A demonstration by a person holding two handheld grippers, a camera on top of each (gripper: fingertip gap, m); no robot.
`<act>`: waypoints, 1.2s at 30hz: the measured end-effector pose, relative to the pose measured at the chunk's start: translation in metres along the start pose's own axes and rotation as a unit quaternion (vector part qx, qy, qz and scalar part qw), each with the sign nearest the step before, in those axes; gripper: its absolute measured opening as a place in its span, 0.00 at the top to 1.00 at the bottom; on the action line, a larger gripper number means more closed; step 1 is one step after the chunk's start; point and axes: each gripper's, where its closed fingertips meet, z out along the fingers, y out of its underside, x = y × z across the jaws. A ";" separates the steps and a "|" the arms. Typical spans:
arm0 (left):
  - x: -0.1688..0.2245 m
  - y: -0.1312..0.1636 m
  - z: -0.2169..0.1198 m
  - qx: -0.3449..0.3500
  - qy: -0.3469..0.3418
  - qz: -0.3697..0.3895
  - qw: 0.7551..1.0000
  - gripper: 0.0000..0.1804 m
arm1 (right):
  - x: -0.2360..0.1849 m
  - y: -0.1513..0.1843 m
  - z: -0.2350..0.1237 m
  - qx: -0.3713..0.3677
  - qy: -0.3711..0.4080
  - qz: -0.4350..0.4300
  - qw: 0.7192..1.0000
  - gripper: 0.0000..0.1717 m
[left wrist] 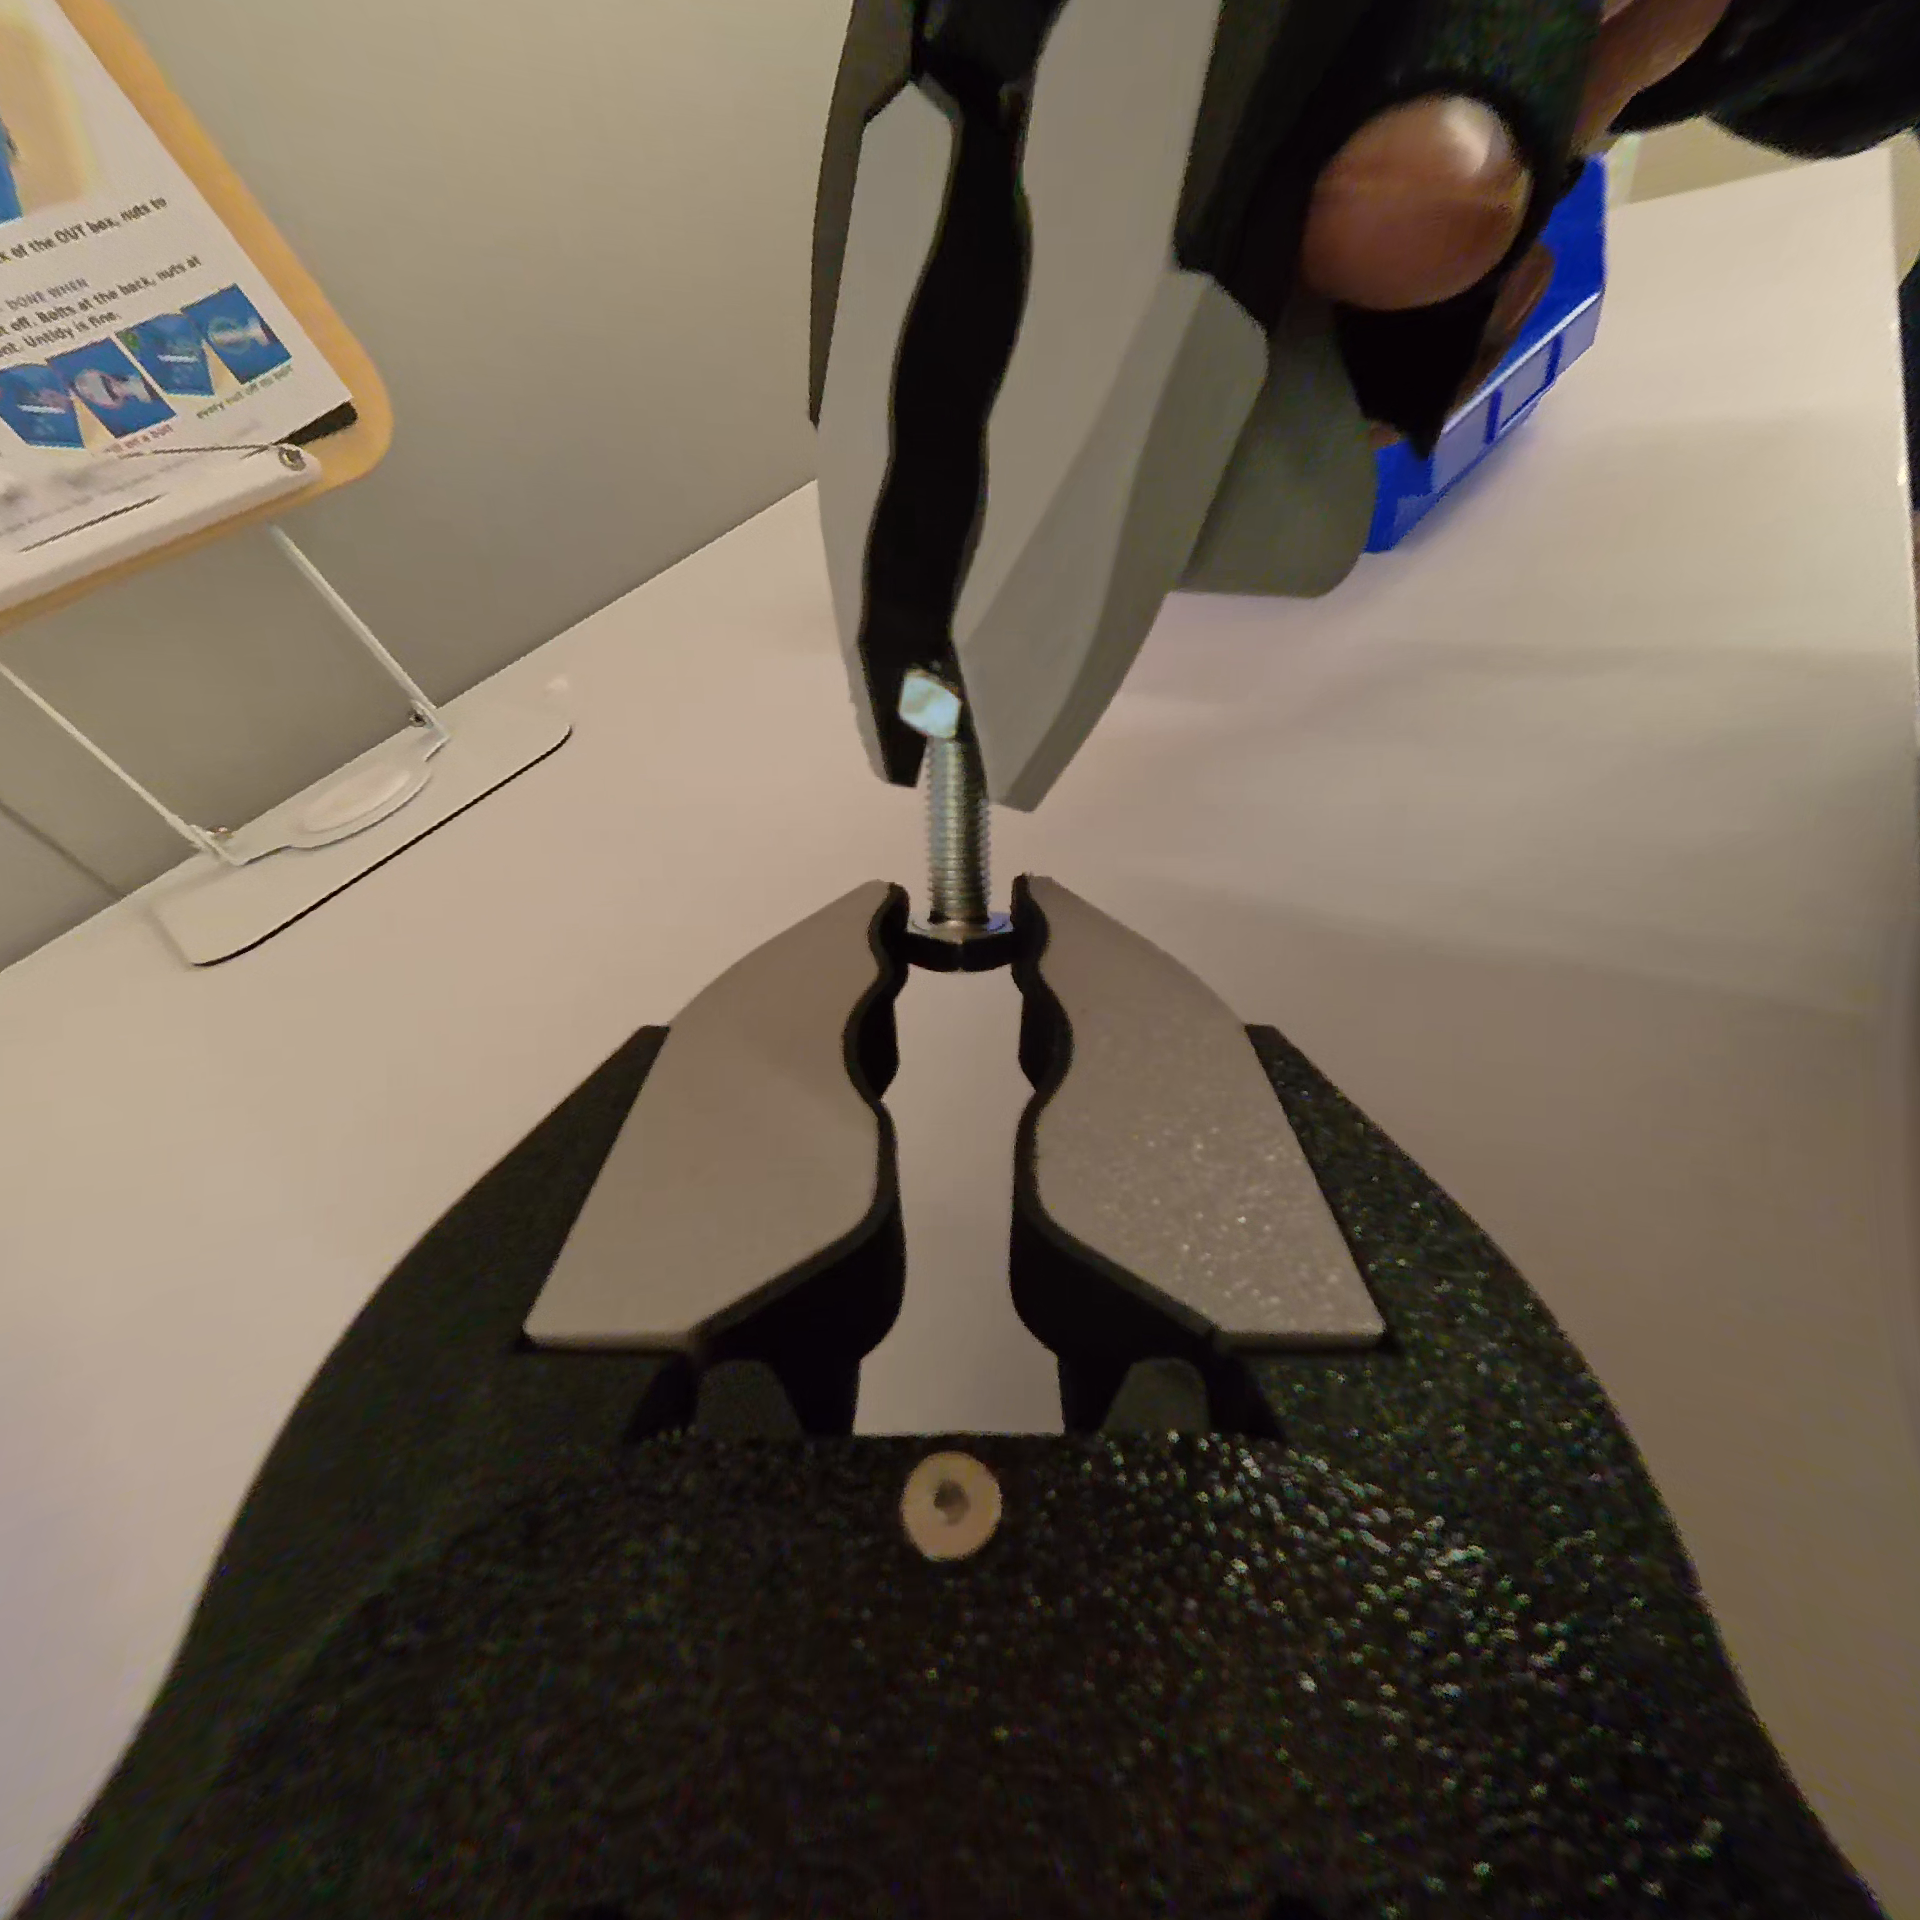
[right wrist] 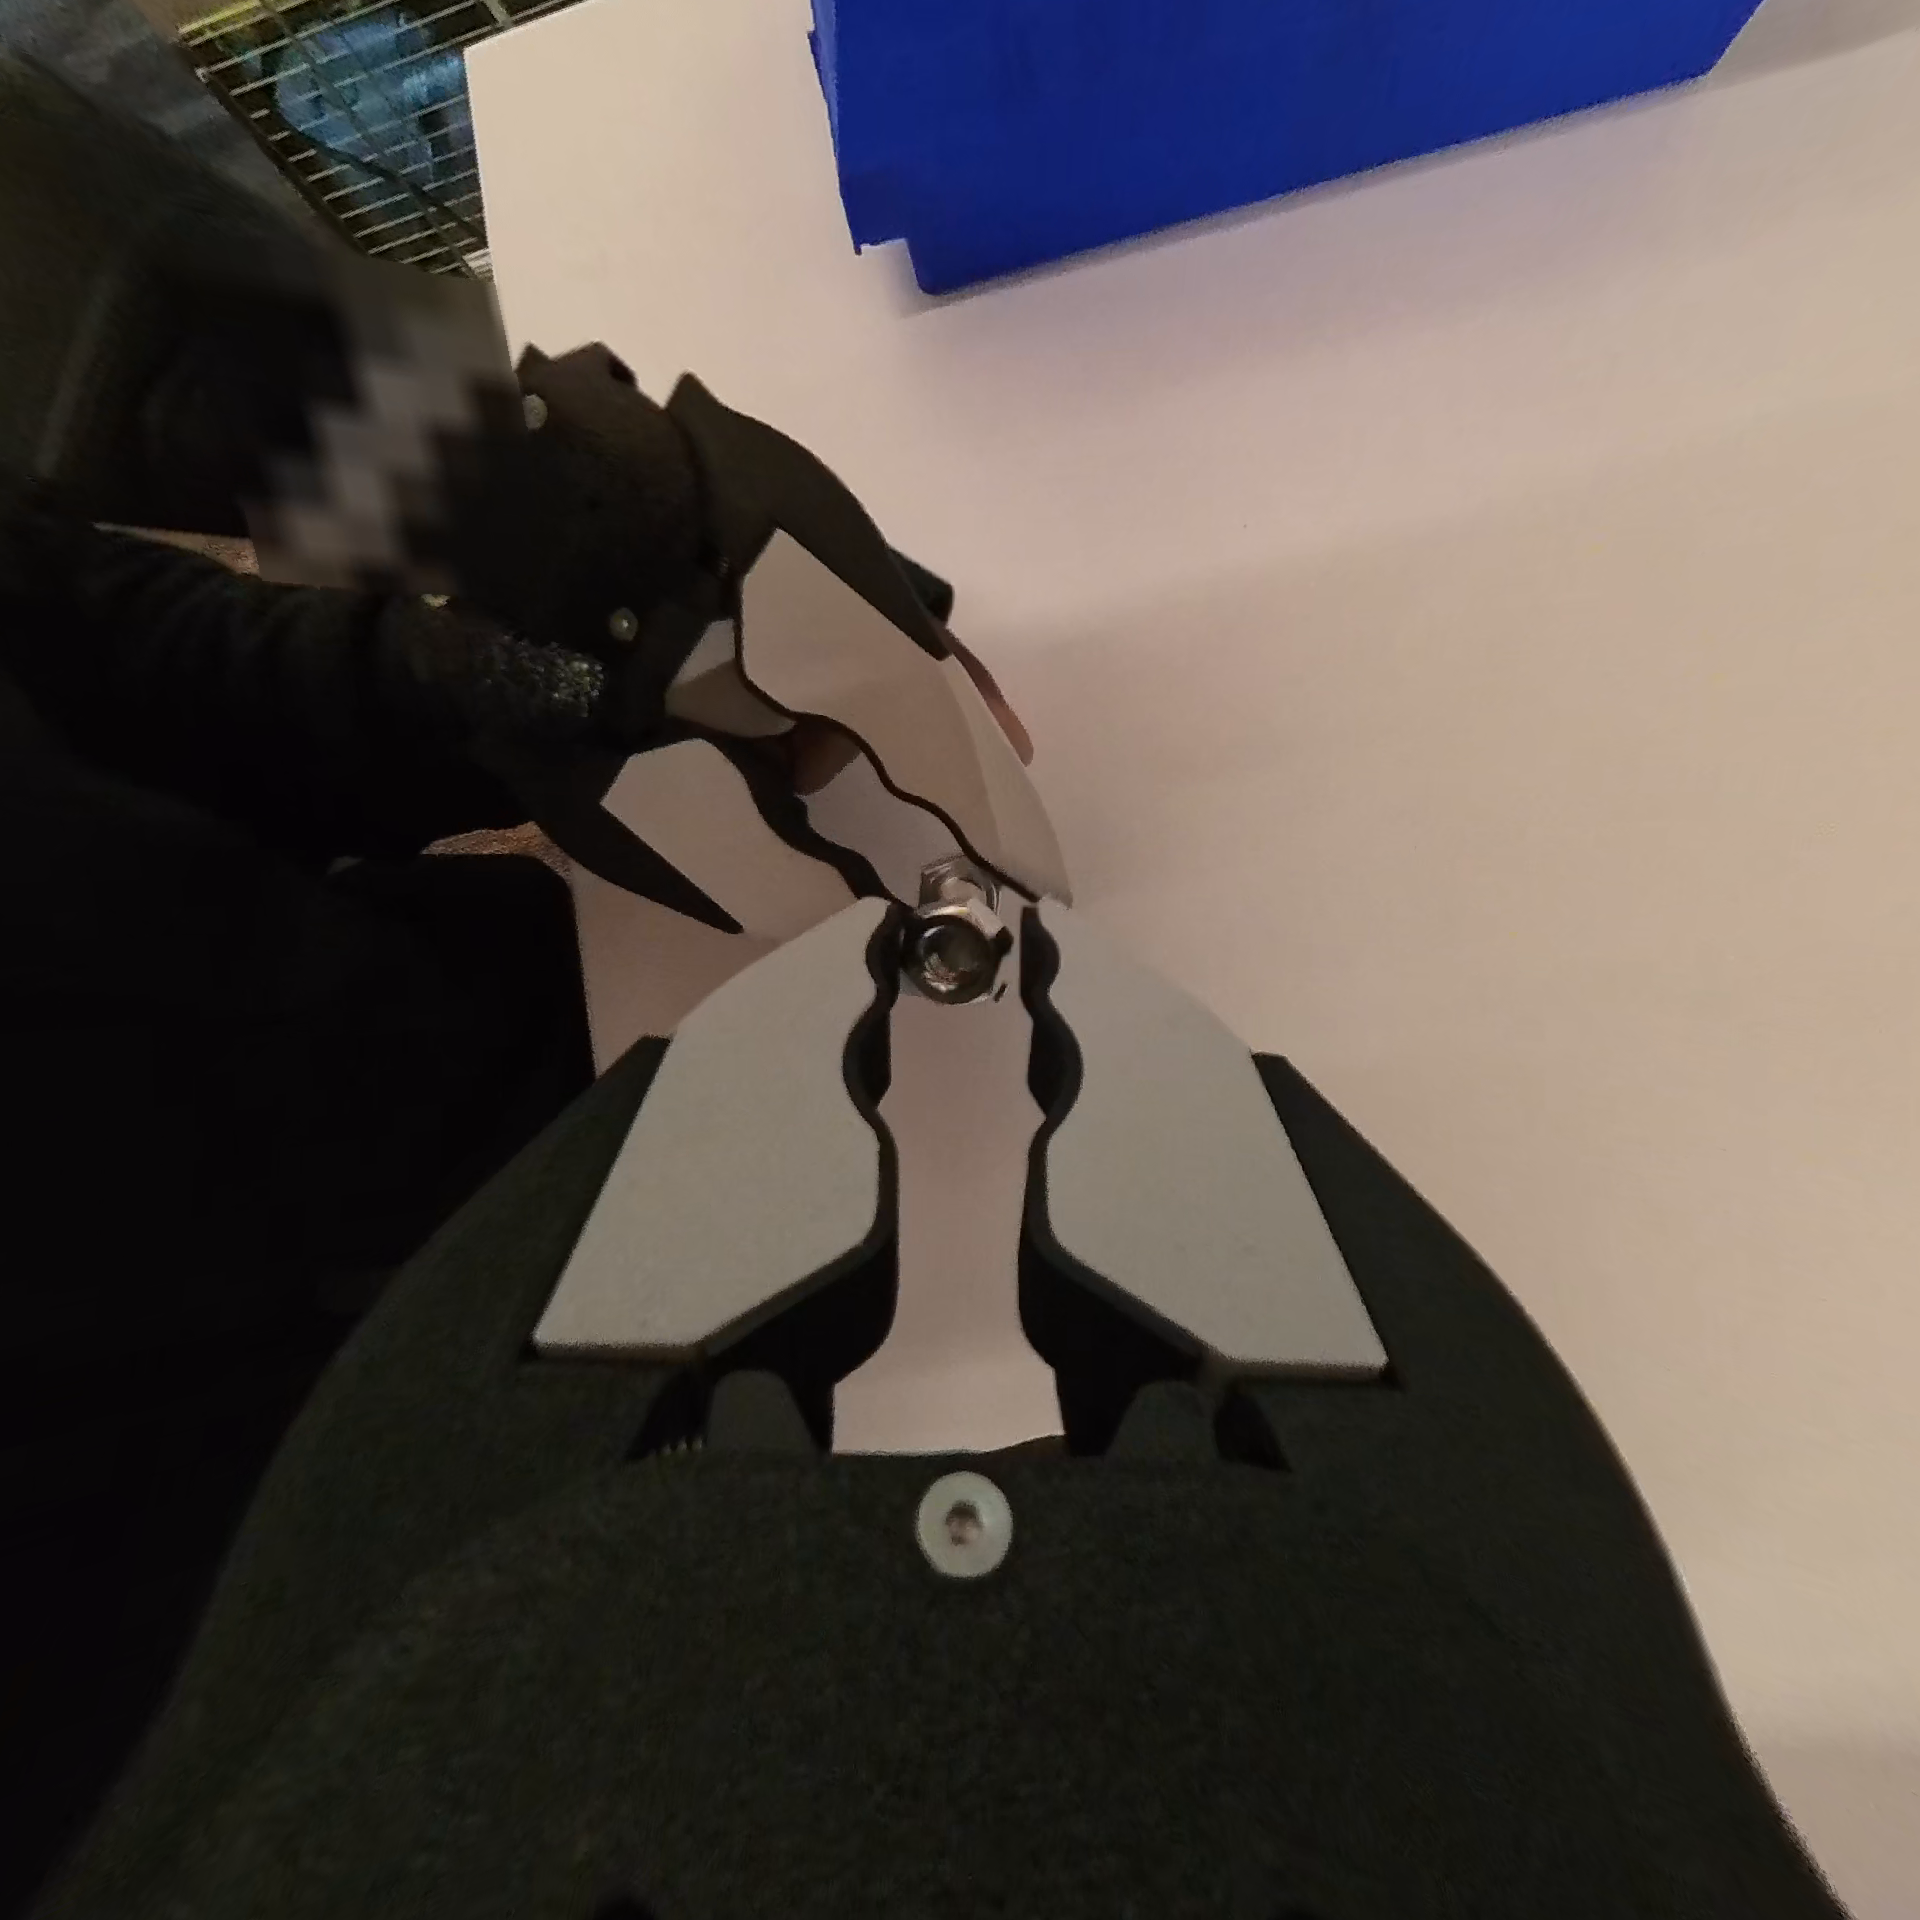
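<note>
A silver bolt (left wrist: 948, 831) with a nut (left wrist: 958, 923) on it hangs above the white surface (left wrist: 1351, 935). The left hand-held gripper (left wrist: 958, 930) is closed on the nut. The right hand-held gripper (right wrist: 951, 951) stands slightly parted round the bolt's head, one pad clear. A blue bin (right wrist: 1247, 125) sits at the far edge.
</note>
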 end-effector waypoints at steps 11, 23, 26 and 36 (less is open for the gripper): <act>0.005 -0.006 -0.004 0.031 0.034 -0.019 0.999 0.90 | -0.003 -0.006 -0.006 0.019 -0.022 0.000 1.000 0.86; 0.003 -0.008 -0.006 0.038 0.028 -0.020 0.999 0.90 | -0.005 -0.004 -0.006 0.018 -0.024 -0.015 0.999 0.89; 0.002 -0.008 -0.006 0.036 0.027 -0.021 0.999 0.90 | -0.004 -0.004 -0.006 0.019 -0.011 -0.029 0.999 0.89; 0.001 -0.005 -0.004 0.027 0.025 -0.028 0.999 0.90 | -0.002 -0.007 -0.008 0.018 0.017 -0.060 0.998 0.90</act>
